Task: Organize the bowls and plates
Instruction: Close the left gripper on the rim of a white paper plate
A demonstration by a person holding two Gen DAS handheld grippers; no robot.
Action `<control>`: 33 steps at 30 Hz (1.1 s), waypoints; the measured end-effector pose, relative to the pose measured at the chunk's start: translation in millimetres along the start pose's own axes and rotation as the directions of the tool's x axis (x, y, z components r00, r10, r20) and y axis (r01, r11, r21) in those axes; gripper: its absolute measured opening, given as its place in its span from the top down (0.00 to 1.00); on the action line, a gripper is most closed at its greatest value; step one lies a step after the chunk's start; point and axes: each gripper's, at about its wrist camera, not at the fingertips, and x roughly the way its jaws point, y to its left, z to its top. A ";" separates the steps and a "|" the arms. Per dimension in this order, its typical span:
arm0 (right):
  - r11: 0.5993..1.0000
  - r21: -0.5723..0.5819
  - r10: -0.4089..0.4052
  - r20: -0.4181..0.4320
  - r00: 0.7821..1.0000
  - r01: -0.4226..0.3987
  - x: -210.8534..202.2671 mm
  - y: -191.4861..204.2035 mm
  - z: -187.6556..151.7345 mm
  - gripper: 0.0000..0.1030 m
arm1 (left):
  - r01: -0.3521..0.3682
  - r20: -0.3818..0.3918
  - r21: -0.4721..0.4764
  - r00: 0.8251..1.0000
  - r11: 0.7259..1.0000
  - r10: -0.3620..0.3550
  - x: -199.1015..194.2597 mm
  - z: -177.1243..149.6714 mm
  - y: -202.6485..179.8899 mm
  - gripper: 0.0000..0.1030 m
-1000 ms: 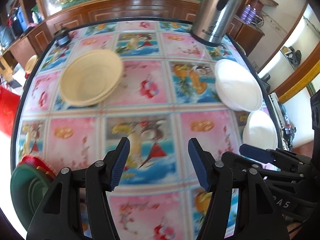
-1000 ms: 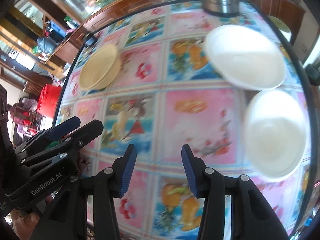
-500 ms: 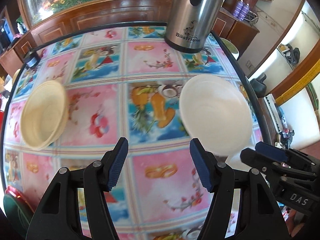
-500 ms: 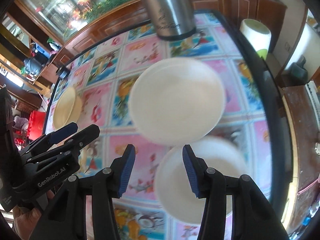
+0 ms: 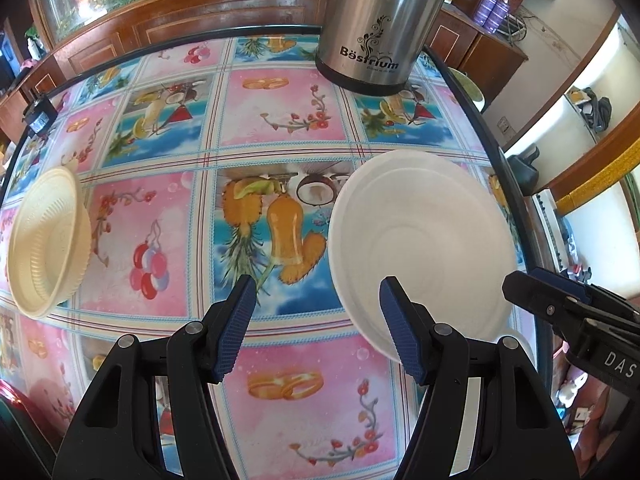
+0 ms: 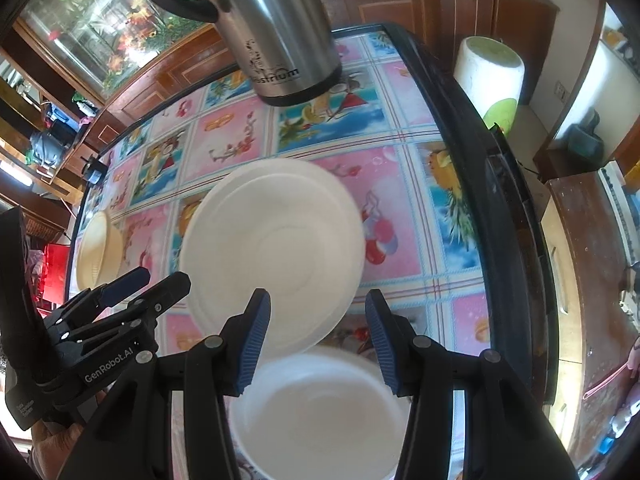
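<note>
A white plate (image 5: 420,240) lies on the patterned table near its right edge; it also shows in the right wrist view (image 6: 276,244). A white bowl (image 6: 320,408) sits just in front of it, below my right gripper (image 6: 316,340), which is open and empty above the bowl's far rim. My left gripper (image 5: 316,324) is open and empty, its right finger (image 5: 400,332) over the plate's near edge. A cream bowl (image 5: 46,242) lies at the far left. The right gripper's body shows in the left wrist view (image 5: 576,320).
A tall steel jug (image 5: 380,24) stands at the back of the table, behind the plate. A small dark object (image 5: 38,114) sits at the back left edge. A red and green stack (image 5: 8,396) shows at the near left corner. The table's right edge (image 6: 500,240) runs close by.
Both grippers have moved forward and to the right, closer to the white plate and bowl. The cream bowl has slid toward the left of the view. Both stay open.
</note>
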 end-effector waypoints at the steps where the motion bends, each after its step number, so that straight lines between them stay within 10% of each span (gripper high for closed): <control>1: 1.000 0.001 0.001 -0.003 1.000 -0.001 2.4 -1.2 1.8 0.52 | -0.002 -0.002 0.000 1.000 1.000 0.002 1.7 0.5 -0.5 0.37; 33: 0.999 -0.033 -0.012 -0.039 0.999 0.011 31.0 -14.0 18.5 0.52 | -0.037 -0.045 -0.011 0.998 0.999 0.036 31.7 7.9 -3.9 0.37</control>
